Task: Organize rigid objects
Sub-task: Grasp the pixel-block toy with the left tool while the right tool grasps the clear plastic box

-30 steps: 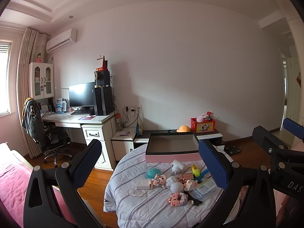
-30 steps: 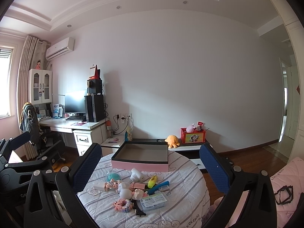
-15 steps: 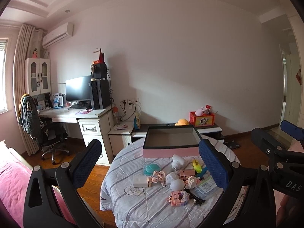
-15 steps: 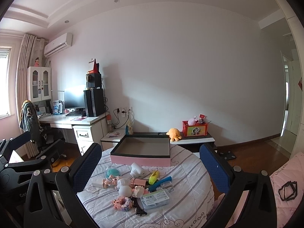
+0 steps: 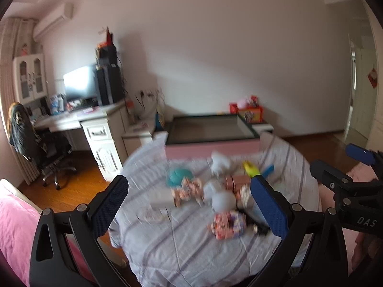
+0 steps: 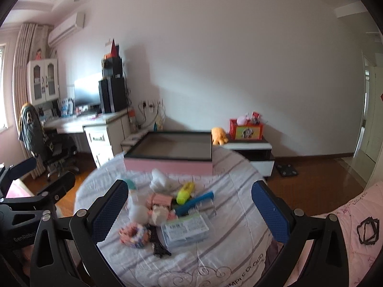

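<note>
- Bedroom walls in pale white stand behind a round table (image 6: pixel 222 258) draped in a grey-striped white cloth; both views are blurred.
- Left gripper (image 5: pixel 189 205), black-framed with blue pads, stands wide apart and holds nothing, above the near edge of the table.
- Right gripper (image 6: pixel 190 211), of the same build, is likewise spread wide and empty; it also shows at the right edge of the left view (image 5: pixel 359 165).
- Nearest the grippers, on the near side of the table, lie a pink-and-white brick-built toy (image 5: pixel 227 223), a small black figure (image 6: pixel 159 248) and a clear flat plastic case with a printed label (image 6: pixel 185 230).
- Toward the middle of the table sit a white egg-shaped ball (image 6: pixel 138 211), a pink rectangular block (image 6: pixel 160 199), a blue plastic comb (image 6: pixel 195 202) and a yellow-green oblong toy (image 6: pixel 184 190).
- Farther in, a white rounded object (image 6: pixel 159 179) and a teal dome-shaped piece (image 5: pixel 178 175) lie just in front of the box.
- An open shallow rectangular box with pink sides and a dark rim (image 6: pixel 168 165) rests at the far edge of the table, with no items visible inside it.
- Beyond the table, an orange plush toy (image 6: pixel 219 135) and a red box of small toys (image 6: pixel 245 128) sit on a low white-and-dark cabinet (image 6: pixel 251 148).
- Left of the table stand a white desk (image 6: pixel 100 129) with a monitor (image 6: pixel 87 92) and a black office chair (image 6: pixel 51 150).
</note>
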A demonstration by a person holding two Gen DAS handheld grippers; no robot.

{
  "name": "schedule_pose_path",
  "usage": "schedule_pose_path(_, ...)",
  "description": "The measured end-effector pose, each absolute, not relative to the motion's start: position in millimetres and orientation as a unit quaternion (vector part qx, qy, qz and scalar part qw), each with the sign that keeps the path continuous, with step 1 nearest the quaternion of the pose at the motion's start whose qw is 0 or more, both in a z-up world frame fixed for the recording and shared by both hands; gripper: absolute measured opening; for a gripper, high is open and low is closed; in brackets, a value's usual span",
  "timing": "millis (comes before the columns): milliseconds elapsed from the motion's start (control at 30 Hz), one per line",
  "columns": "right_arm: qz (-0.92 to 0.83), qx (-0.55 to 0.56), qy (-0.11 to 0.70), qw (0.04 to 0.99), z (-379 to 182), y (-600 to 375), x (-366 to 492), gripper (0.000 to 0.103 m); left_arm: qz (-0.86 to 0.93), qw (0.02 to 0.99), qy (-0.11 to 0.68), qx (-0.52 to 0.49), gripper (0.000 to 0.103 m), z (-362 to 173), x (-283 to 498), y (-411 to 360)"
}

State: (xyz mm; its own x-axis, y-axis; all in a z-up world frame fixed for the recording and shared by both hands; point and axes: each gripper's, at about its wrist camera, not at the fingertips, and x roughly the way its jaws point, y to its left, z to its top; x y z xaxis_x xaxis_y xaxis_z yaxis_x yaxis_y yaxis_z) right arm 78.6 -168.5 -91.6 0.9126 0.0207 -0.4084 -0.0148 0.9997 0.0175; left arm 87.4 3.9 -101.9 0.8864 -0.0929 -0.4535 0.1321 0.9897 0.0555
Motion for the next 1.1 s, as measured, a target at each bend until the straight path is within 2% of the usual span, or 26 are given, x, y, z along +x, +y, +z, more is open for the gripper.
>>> schedule_pose_path(233, 0.014, 0.003, 0.287, 0.958, -161.7, -188.3, 103.8, 0.103, -0.084, 0.944, 0.314, 0.052, 0.103, -168.4, 118.0, -19.6)
schedule_pose_path(500, 0.025, 0.011, 0.314, 0.949, -188.9, -203.4, 120.9, 0.103, -0.108, 0.922, 0.370, 0.042, 0.103, -205.4, 145.5, -40.3)
schedule_pose_path(700, 0.040, 0.008, 0.326, 0.945, -196.9, -201.0, 135.7, 0.103, -0.108, 0.909, 0.402, 0.001, 0.103, -228.0, 166.3, -26.6)
schedule_pose_path(767, 0.046, 0.006, 0.331, 0.943, -199.8, -198.0, 143.2, 0.103, -0.108, 0.912, 0.395, 0.015, 0.100, -229.2, 168.2, -28.5)
schedule_pose_path(833, 0.061, 0.012, 0.333, 0.941, -201.7, -195.3, 150.5, 0.103, -0.107, 0.915, 0.388, 0.031, 0.086, -231.6, 170.5, -30.8)
schedule_pose_path(900, 0.072, 0.015, 0.339, 0.938, -203.2, -193.2, 155.9, 0.103, -0.109, 0.917, 0.382, 0.037, 0.078, -231.4, 172.8, -29.3)
schedule_pose_path(933, 0.078, 0.013, 0.339, 0.937, -203.0, -191.4, 156.3, 0.103, -0.113, 0.918, 0.378, 0.032, 0.067, -231.5, 173.8, -26.9)
schedule_pose_path(967, 0.081, 0.011, 0.339, 0.937, -202.7, -189.6, 156.0, 0.103, -0.115, 0.918, 0.377, 0.030, 0.064, -230.5, 172.6, -23.2)
schedule_pose_path(1100, 0.095, -0.006, 0.345, 0.934, -208.2, -180.1, 163.8, 0.103, -0.122, 0.918, 0.375, 0.031, 0.063, -229.2, 171.9, -19.7)
